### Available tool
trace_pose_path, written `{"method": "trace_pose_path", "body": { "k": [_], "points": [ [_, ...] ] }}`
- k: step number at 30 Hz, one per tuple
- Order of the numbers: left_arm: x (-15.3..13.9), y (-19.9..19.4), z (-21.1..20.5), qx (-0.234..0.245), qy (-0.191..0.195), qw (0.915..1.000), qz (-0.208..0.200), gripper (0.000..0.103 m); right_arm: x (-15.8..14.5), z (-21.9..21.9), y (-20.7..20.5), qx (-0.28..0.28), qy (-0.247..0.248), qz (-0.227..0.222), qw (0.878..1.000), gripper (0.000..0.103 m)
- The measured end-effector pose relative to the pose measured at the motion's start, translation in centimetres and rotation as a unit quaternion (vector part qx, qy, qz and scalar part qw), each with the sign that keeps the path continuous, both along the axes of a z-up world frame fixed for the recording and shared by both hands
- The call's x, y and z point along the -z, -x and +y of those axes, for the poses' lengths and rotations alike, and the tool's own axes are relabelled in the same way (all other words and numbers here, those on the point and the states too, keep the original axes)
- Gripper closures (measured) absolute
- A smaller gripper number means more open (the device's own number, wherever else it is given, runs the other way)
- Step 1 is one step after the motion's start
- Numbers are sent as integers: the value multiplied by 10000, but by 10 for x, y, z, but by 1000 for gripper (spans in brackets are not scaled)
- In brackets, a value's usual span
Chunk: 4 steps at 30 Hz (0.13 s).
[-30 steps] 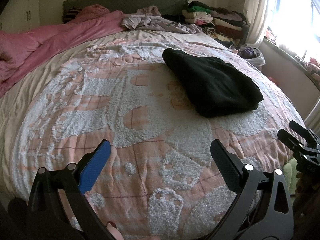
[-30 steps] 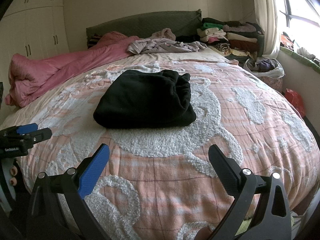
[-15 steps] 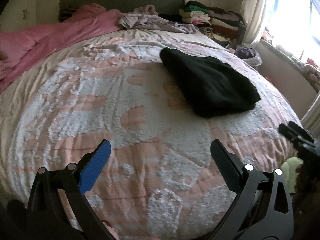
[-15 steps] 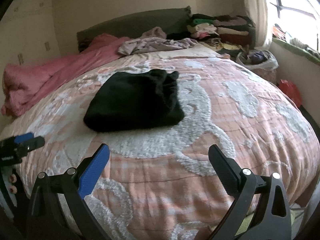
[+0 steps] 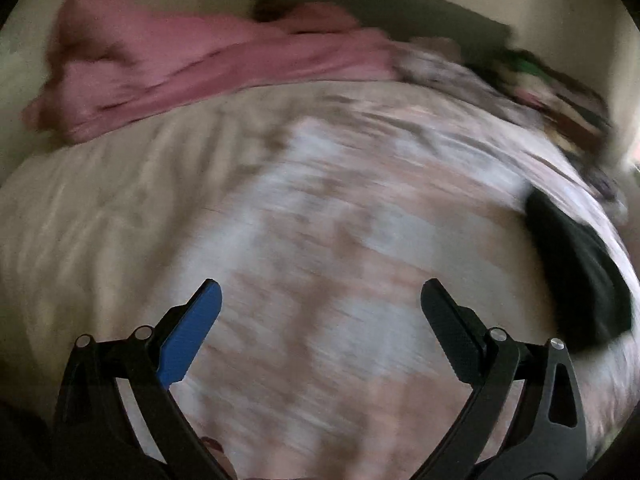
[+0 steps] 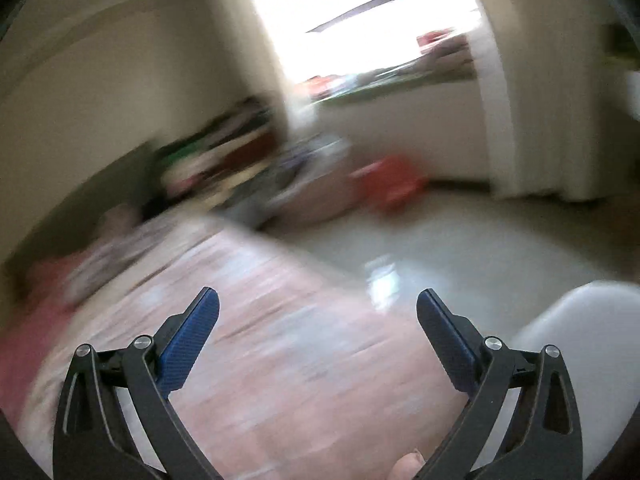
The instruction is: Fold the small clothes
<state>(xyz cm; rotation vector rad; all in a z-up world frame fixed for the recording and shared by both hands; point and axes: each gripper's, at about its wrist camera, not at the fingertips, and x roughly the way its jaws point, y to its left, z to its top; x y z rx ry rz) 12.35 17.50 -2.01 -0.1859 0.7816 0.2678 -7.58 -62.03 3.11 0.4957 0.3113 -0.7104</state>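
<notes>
The black garment (image 5: 580, 276) is sitting on the bed (image 5: 320, 240), way over at the right edge of my left wrist view. It reads as one compact dark slab with a fairly straight near edge, so my guess is that it's already folded, but everything is smeared by motion blur and I can't make out the layers or whether a corner has slipped.

Neither tool is anywhere near it. My left gripper (image 5: 320, 302) has its fingers spread wide with nothing between them, just hanging over the pink patterned bedspread. My right gripper (image 6: 318, 308) is the same, fingers released and empty, and its camera is pointed off the bed corner toward the floor (image 6: 460, 248) and the bright window (image 6: 360, 12). The black garment doesn't show in that view at all.

So progress-wise I'd call this piece done. What's left probably depends on the loose stuff near the headboard: a pink duvet (image 5: 200, 68) bunched up at the back and a rumpled pale pile (image 5: 448, 68) beside it, too blurry to say what's in it.

Containers: honestly nothing I can identify. There's a blurred heap of coloured fabric (image 6: 216, 152) against the wall and something red (image 6: 392, 184) on the floor, but I can't tell if either is a bag or basket.
</notes>
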Motion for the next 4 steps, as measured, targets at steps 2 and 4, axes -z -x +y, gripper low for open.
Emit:
{"method": "trace_pose_path", "body": {
  "k": [2,4],
  "points": [
    [5,-13,44,-520,-229,9983,158,10,5,-48,40,832,72,192,9963,5],
    [15,-25,94,-1048,-408,9931,327,9,23,-85,80,1499,77,682,9863,5]
  ]
}}
